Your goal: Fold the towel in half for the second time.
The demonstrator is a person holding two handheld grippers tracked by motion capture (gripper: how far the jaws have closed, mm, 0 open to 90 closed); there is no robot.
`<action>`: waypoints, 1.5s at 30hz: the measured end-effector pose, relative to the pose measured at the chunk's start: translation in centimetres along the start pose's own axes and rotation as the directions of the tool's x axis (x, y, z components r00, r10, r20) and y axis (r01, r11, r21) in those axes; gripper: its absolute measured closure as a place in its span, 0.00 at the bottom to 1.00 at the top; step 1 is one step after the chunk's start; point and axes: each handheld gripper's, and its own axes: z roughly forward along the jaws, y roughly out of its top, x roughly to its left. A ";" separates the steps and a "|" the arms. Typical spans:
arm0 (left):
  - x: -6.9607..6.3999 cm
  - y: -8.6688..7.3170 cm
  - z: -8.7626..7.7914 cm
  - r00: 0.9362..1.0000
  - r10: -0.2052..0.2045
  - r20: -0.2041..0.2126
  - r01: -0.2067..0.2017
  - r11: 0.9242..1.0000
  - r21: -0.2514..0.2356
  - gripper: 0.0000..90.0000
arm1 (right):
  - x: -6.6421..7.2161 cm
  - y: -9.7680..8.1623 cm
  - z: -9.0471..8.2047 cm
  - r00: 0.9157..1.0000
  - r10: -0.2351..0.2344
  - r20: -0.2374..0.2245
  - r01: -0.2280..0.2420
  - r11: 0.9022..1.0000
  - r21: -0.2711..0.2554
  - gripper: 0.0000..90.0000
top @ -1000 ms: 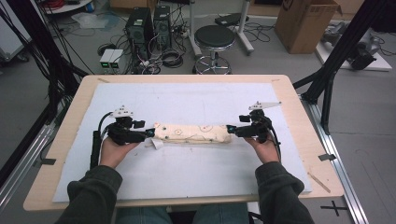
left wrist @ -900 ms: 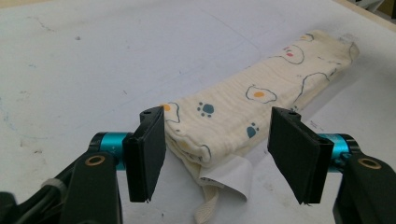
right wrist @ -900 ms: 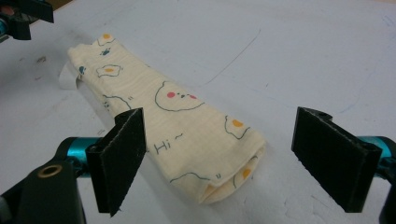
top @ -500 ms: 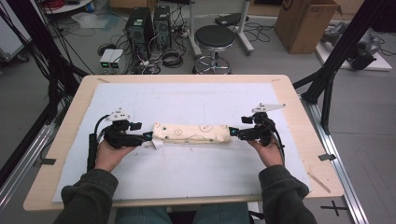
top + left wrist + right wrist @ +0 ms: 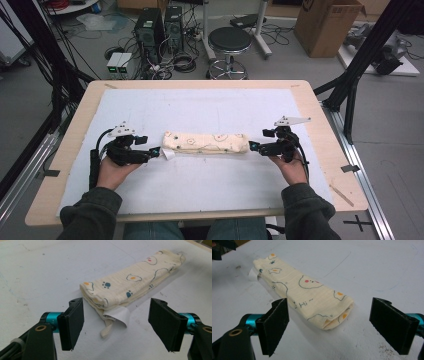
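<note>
Cream folded cloth (image 5: 130,286) with orange-yolk eggs, teal paw prints, white label (image 5: 117,316); black fingers (image 5: 72,323).

My workplace is a lab or technical workshop. Behind my wooden table (image 5: 320,130), covered by a white sheet (image 5: 210,107), stand two computer towers (image 5: 160,25) amid tangled cables (image 5: 182,60) on a grey floor, with a round black stool (image 5: 229,40), a cardboard box (image 5: 327,25) and black frame struts (image 5: 367,50).

The folded cream cotton cloth (image 5: 307,303) with printed bears and fried eggs carries the small dark word "Hi~".
</note>
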 end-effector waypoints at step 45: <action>-2.0 -3.6 -2.5 0.998 0.039 -0.040 -0.040 0.999 -0.007 0.28 | 1.9 -3.7 -3.0 0.999 -0.045 0.024 0.045 0.999 -0.008 0.14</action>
